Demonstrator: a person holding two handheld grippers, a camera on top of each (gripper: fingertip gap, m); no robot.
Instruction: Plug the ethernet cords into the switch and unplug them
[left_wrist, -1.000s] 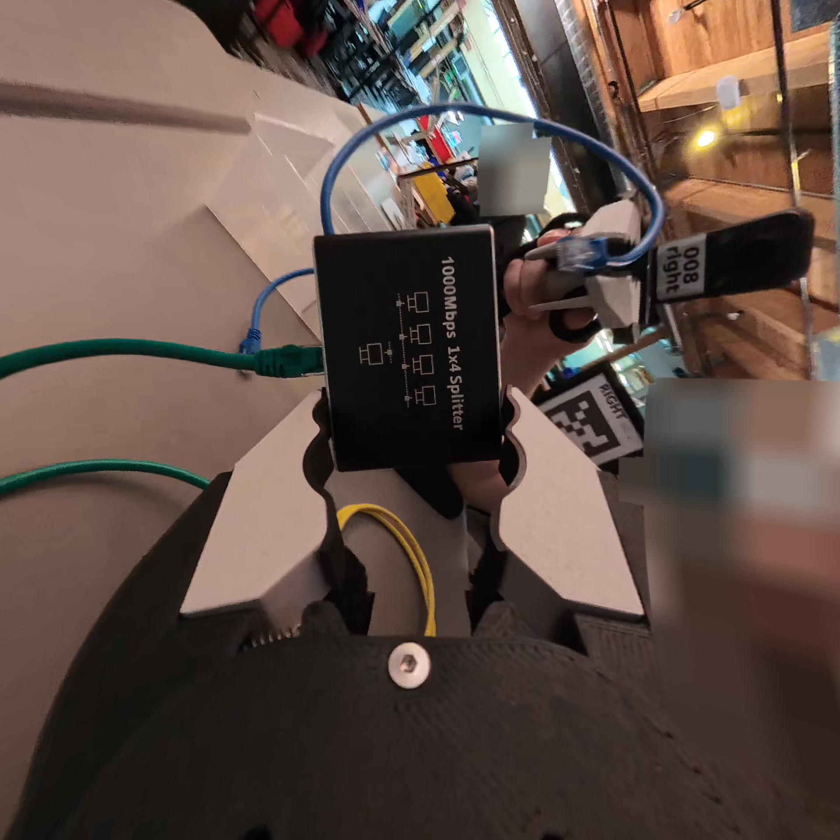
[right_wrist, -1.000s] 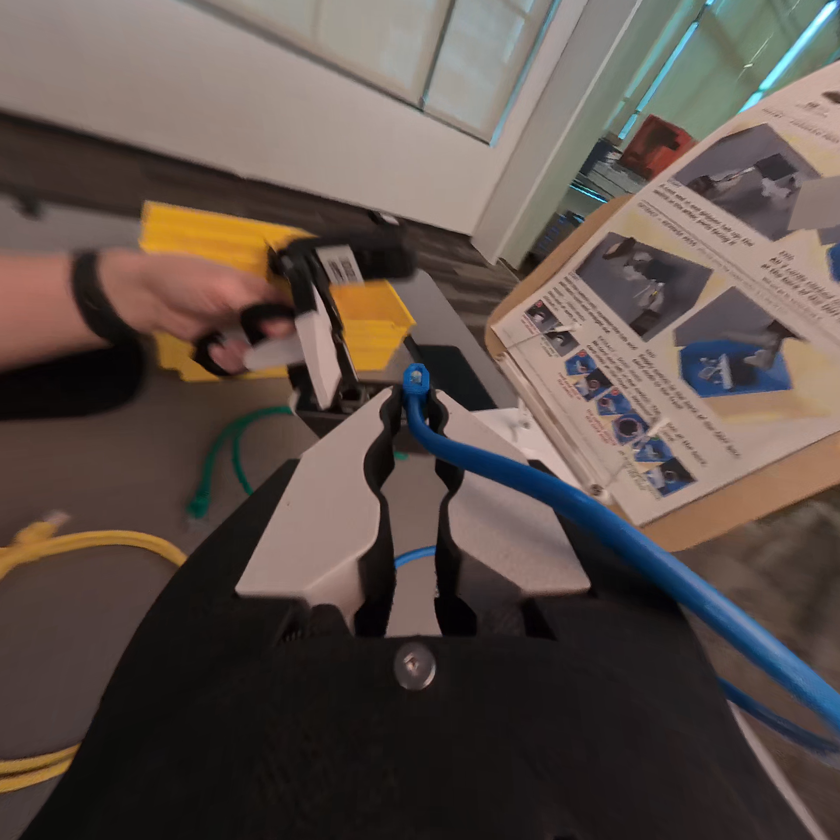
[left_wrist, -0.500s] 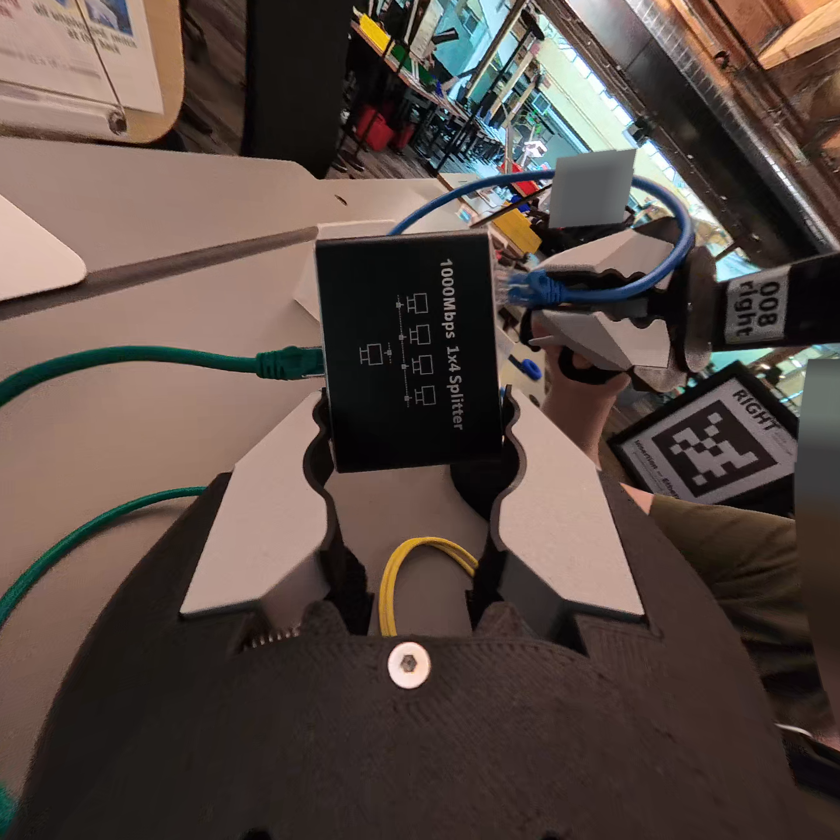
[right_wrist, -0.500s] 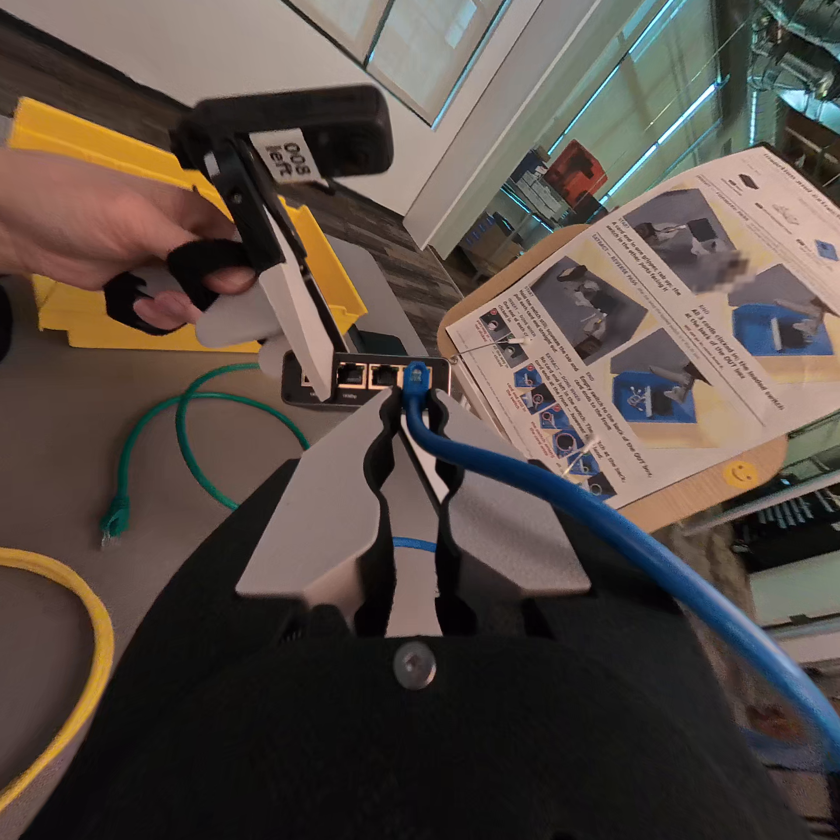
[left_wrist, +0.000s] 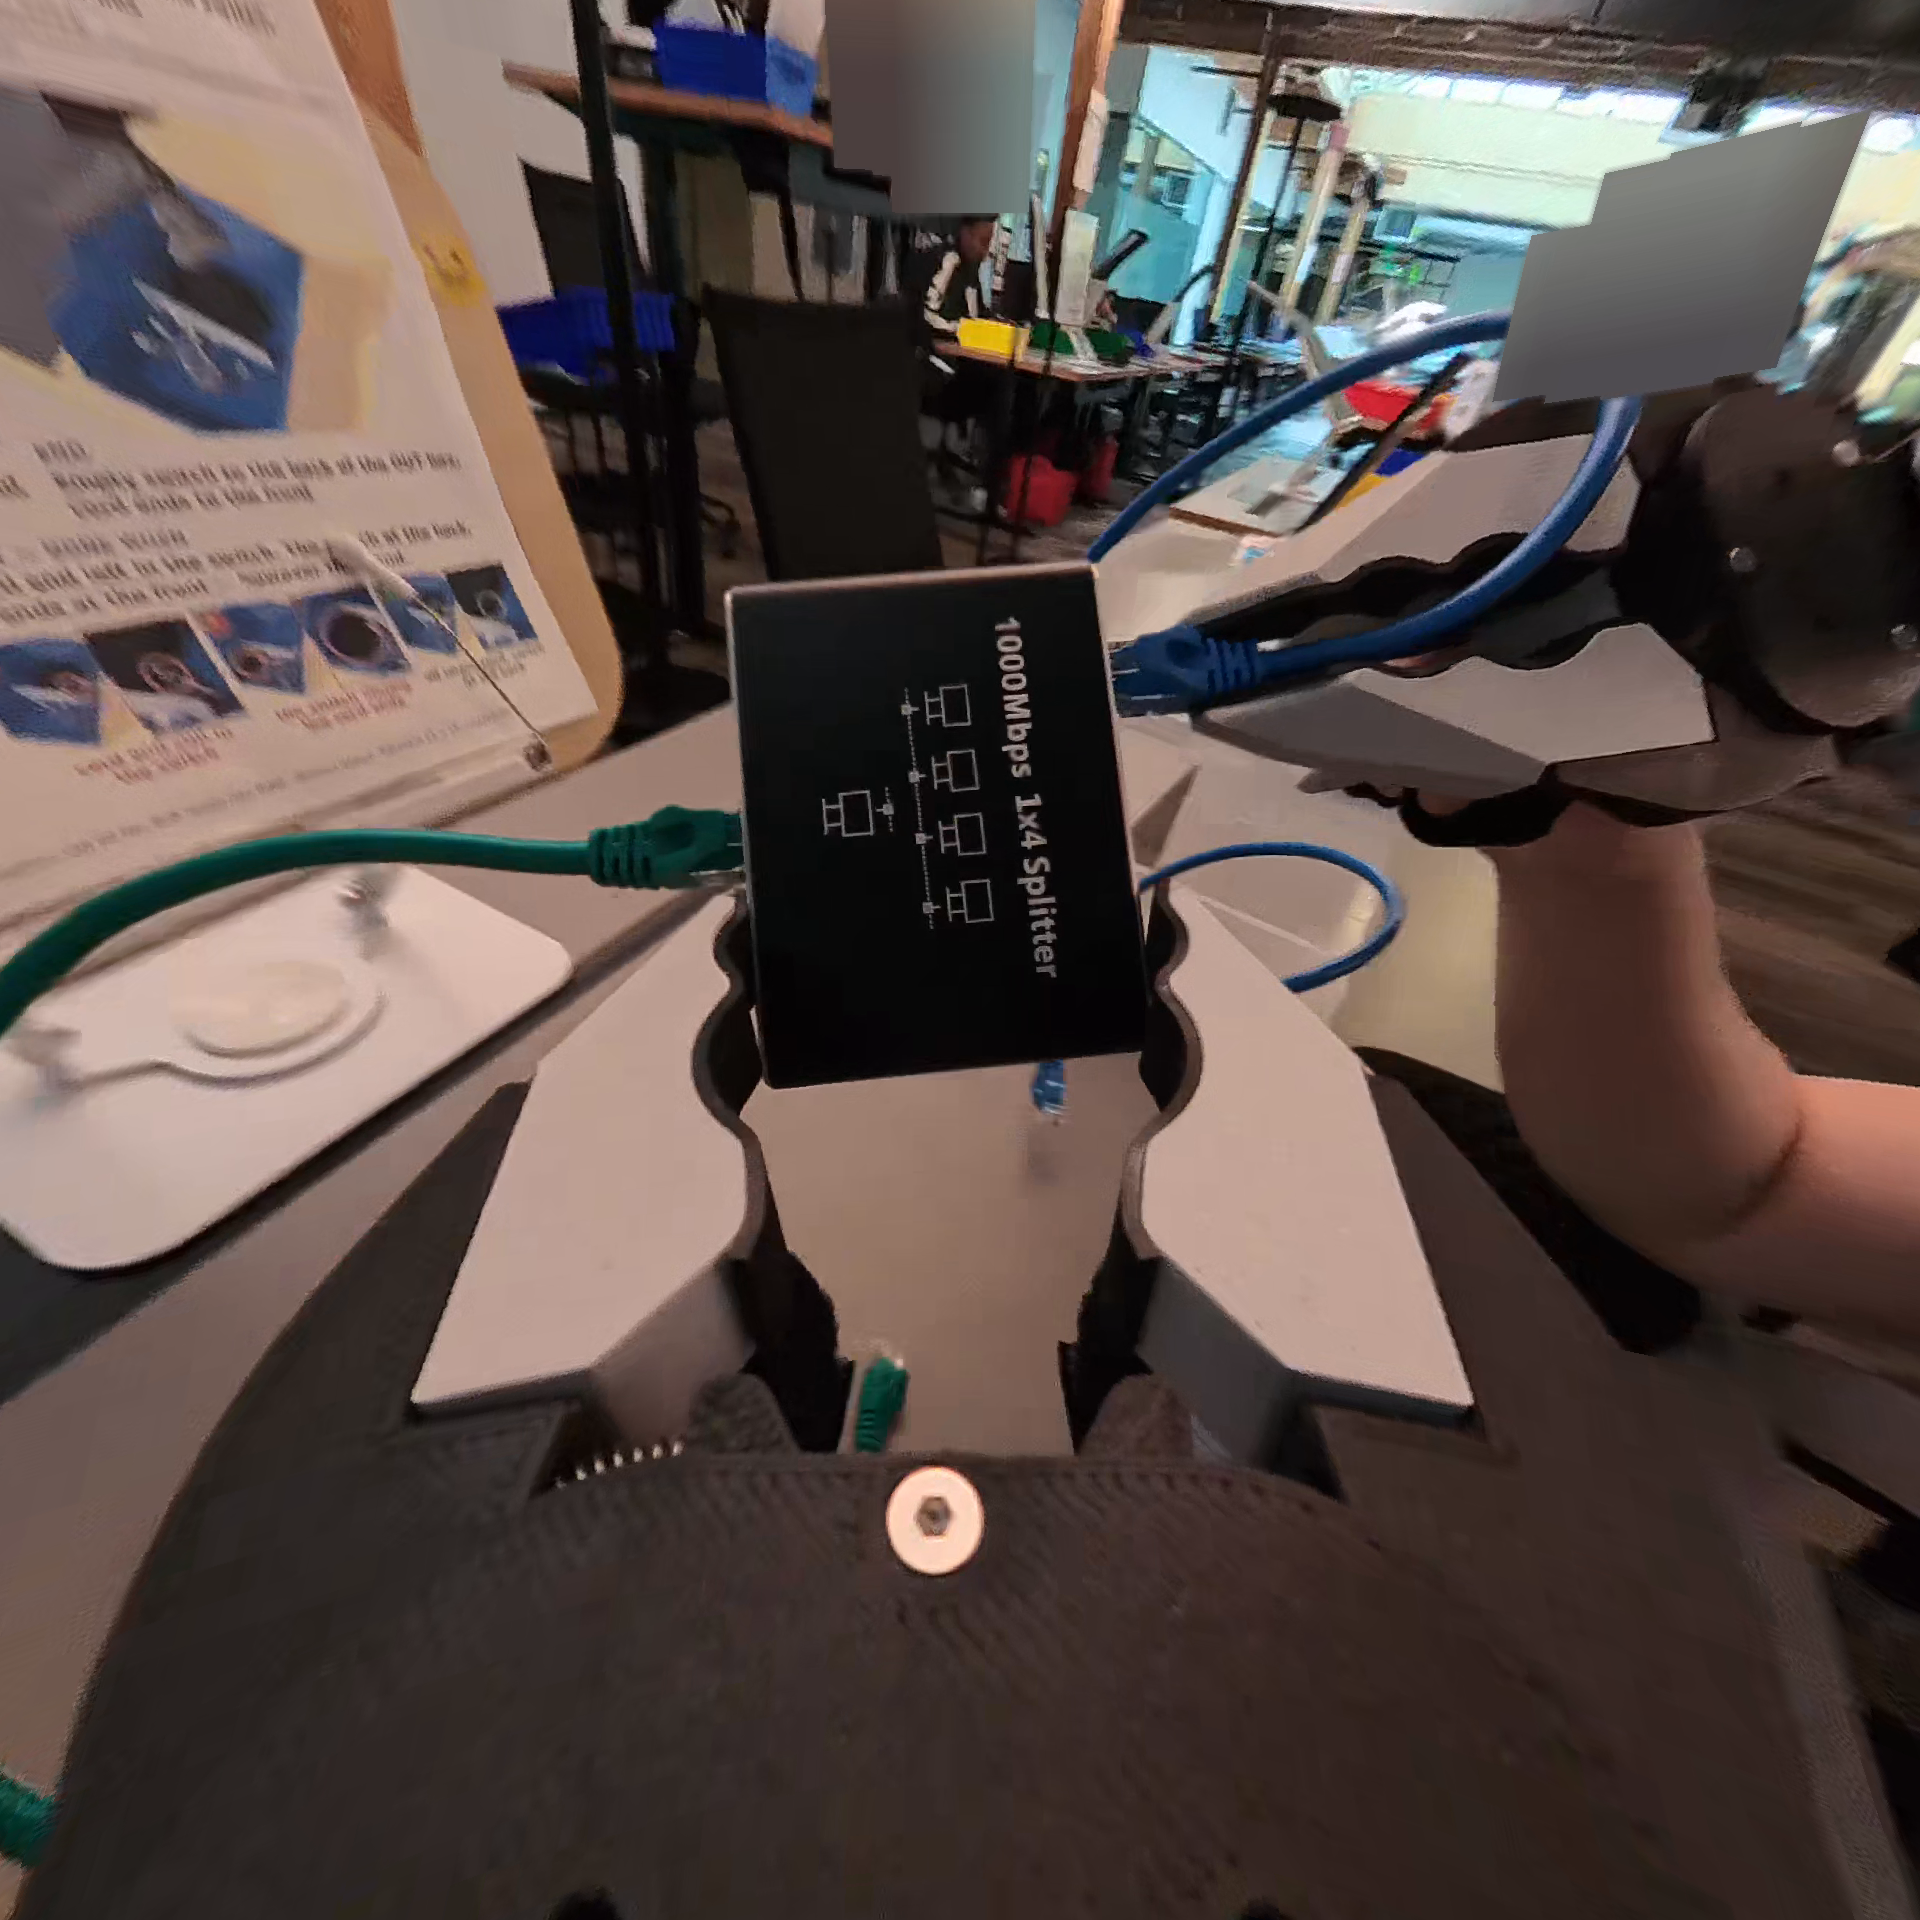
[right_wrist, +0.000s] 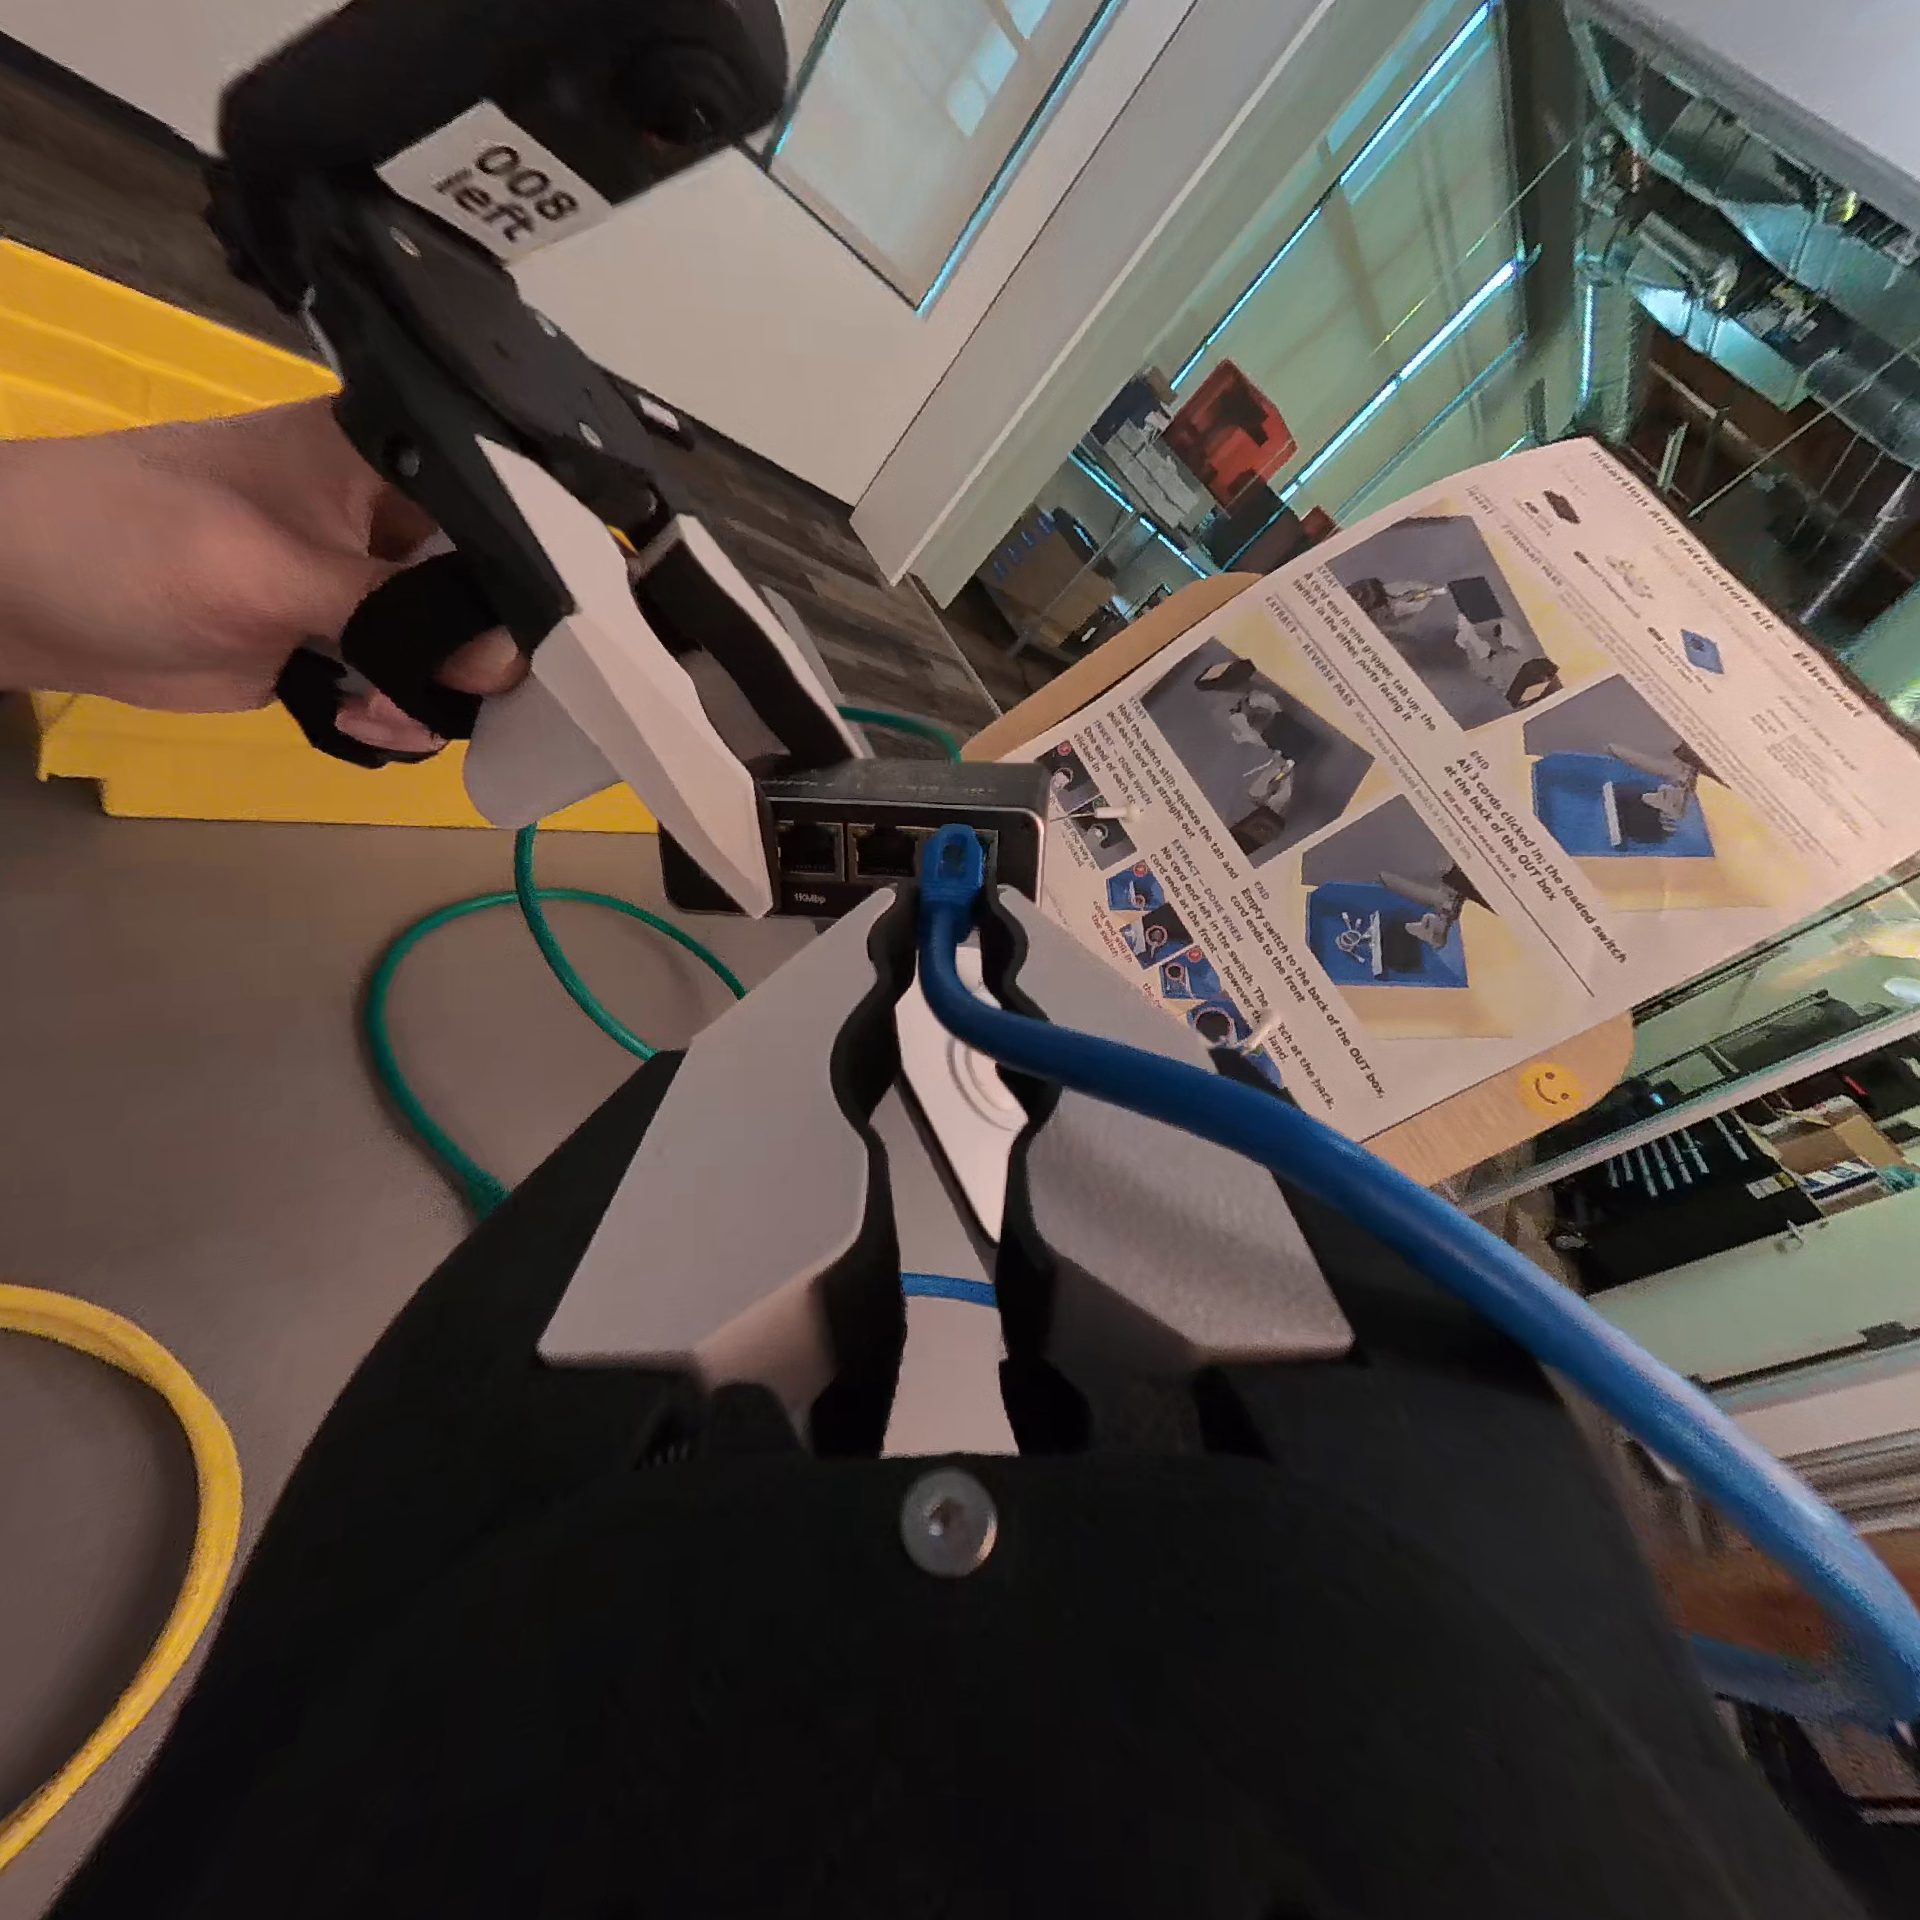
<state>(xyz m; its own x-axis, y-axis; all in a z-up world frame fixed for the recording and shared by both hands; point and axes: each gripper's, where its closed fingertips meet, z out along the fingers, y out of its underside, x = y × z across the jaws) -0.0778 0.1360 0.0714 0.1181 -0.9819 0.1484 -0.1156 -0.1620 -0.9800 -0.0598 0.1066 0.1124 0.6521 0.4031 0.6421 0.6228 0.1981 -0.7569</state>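
Grey tabletop (right_wrist: 208, 987) below: your left tongs (left_wrist: 935, 997) clamp the switch (left_wrist: 925, 821), and your right tongs (right_wrist: 940, 914), pinching the blue plug (right_wrist: 951, 862), sit right at its end port, cord pointing straight in.

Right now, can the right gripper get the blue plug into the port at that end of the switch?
Probably yes. The right gripper is shut on the blue plug, which sits right at the end port of the switch. The left gripper clamps the other end, leaving that port clear.
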